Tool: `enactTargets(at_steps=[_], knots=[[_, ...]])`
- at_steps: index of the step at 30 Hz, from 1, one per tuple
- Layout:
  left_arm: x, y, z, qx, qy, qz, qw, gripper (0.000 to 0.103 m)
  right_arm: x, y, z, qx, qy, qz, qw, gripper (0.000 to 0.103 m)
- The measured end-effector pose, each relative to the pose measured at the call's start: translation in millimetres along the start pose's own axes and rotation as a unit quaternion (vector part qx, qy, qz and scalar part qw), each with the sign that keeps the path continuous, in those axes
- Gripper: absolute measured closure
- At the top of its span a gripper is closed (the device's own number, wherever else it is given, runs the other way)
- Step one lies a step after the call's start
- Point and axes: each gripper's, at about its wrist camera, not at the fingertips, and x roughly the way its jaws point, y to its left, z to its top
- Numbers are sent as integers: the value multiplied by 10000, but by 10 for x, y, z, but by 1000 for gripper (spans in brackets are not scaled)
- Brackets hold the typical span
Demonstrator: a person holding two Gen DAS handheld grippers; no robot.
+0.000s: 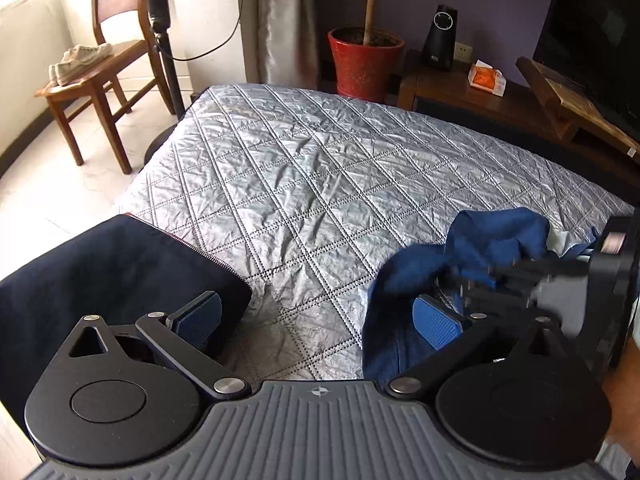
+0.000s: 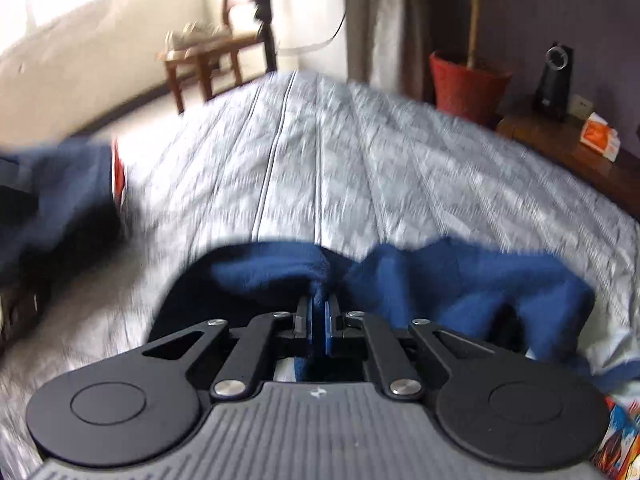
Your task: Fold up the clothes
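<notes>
A blue garment (image 1: 476, 248) lies bunched on the grey quilted bed (image 1: 304, 176) at the right. My right gripper (image 2: 319, 312) is shut on a fold of this blue garment (image 2: 460, 280) and holds it over the bed; it also shows blurred in the left wrist view (image 1: 560, 276). My left gripper (image 1: 320, 316) is open and empty, low over the bed, with its right pad against the blue cloth. A dark navy folded garment (image 1: 108, 272) lies at the left, under the left finger; it also shows in the right wrist view (image 2: 60, 200).
A wooden chair (image 1: 100, 76) with white shoes stands on the floor beyond the bed's left corner, beside a fan stand (image 1: 160, 40). A red plant pot (image 1: 364, 60) and a wooden cabinet (image 1: 460, 88) with a black speaker stand behind the bed. A colourful printed item (image 2: 620, 432) lies at lower right.
</notes>
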Motion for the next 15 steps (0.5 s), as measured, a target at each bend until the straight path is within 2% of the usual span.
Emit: enactTargets(at_steps=[3, 6, 7, 9, 10, 13, 15], knots=[[-19, 15, 10, -84, -24, -20, 10000, 0, -89, -12, 400, 199, -524, 227, 9982, 98], [-29, 30, 24, -177, -37, -41, 9998, 0, -322, 55, 832, 177, -1319, 713, 9885, 97], [-32, 30, 27, -198, -37, -46, 9998, 0, -399, 77, 975, 170, -1579, 875, 9834, 91], [-40, 31, 29, -208, -41, -64, 9998, 0, -510, 50, 1136, 277, -1787, 1166, 9766, 68], [-43, 31, 30, -206, -43, -75, 9998, 0, -554, 19, 1175, 323, -1813, 1129, 9764, 54], [-53, 39, 34, -223, -49, -99, 9997, 0, -708, -173, 1058, 402, -2011, 636, 9767, 55], [-58, 57, 36, -272, -47, -109, 9996, 0, -761, -356, 863, 662, -1672, 302, 9832, 52]])
